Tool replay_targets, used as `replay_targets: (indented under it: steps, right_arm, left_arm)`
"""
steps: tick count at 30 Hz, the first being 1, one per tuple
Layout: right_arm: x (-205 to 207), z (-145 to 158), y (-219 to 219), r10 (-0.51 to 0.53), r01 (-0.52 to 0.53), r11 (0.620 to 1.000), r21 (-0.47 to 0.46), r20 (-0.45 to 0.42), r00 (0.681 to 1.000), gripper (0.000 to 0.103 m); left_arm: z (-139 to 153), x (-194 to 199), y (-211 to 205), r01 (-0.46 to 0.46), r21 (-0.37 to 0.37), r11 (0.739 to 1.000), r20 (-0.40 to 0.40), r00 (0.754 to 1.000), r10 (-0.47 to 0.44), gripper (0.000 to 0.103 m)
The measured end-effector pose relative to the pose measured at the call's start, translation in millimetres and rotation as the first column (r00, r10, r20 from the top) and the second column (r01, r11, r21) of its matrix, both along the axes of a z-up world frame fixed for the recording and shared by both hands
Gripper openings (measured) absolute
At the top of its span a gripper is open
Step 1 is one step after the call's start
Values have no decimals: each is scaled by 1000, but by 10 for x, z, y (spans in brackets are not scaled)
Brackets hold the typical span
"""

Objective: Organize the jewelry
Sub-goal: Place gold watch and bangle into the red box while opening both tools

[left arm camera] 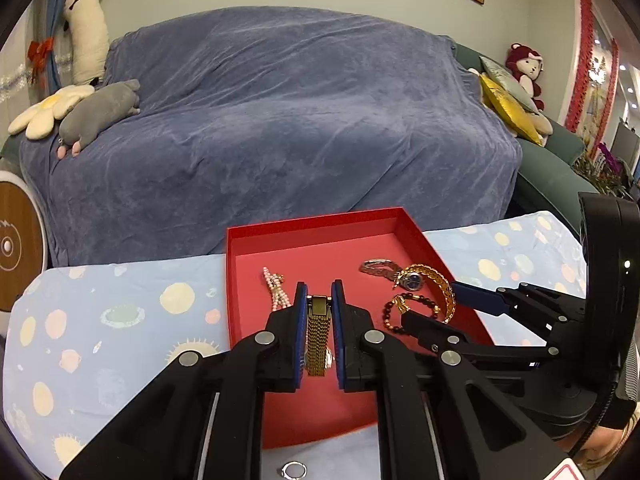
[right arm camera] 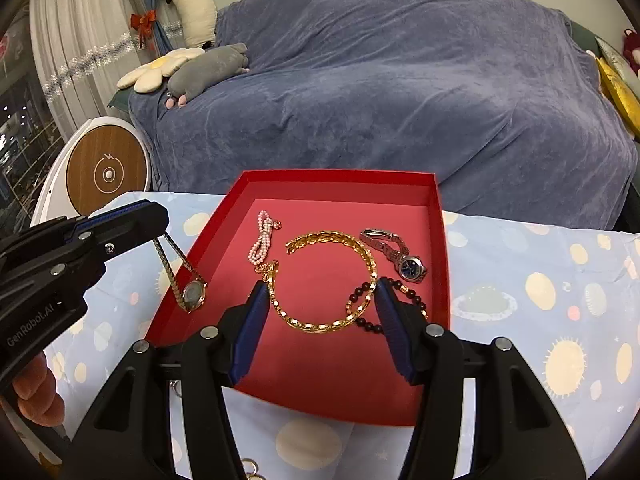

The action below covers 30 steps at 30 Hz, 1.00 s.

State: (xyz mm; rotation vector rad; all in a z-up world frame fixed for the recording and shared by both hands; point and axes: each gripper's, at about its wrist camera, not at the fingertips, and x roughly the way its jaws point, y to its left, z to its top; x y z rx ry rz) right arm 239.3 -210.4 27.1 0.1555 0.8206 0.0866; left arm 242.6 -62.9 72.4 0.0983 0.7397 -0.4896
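Left wrist view: the left gripper (left arm camera: pixel 319 304) clamps a gold mesh-band watch (left arm camera: pixel 318 336) over the shallow red cardboard tray (left arm camera: pixel 312 228).
The right gripper (right arm camera: pixel 320 300) hangs spread wide above the gold chain bracelet (right arm camera: pixel 332 280) lying inside it.

A: Where does each camera sit?
B: Each looks forward along its own fingers, close above the red tray (left arm camera: pixel 312 227), facing the covered sofa (left arm camera: pixel 280 112).
A: What do both views share?
B: Tray, sofa, patterned tablecloth (right arm camera: pixel 540 280).

Gold mesh watch (right arm camera: pixel 188 280) hanging over red tray's (right arm camera: pixel 440 240) left wall; pearl strand (right arm camera: pixel 262 240), gold chain (right arm camera: pixel 340 280), silver watch (right arm camera: pixel 400 258), dark beads (right arm camera: pixel 362 300) lying inside tray.
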Motion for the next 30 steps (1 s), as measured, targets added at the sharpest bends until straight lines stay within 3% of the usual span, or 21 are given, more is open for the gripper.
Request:
replay_targets:
  steps: [6, 19, 25, 30]
  right_arm:
    - [279, -271, 85, 0, 0, 1000, 17, -54, 999, 53]
    - [290, -493, 204, 23, -24, 1000, -10, -90, 996, 54]
    - [195, -382, 214, 20, -21, 999, -28, -47, 999, 56]
    - [-144, -144, 132, 23, -23, 999, -41, 1, 1000, 56]
  left_arm:
    - [-268, 224, 16, -33, 20, 999, -35, 999, 34, 9]
    - [-471, 238, 136, -66, 19, 998, -64, 996, 67, 10]
    - [-427, 209, 171, -105, 22, 994, -59, 993, 106, 17]
    - [-287, 34, 314, -141, 14, 990, -42, 989, 142, 24]
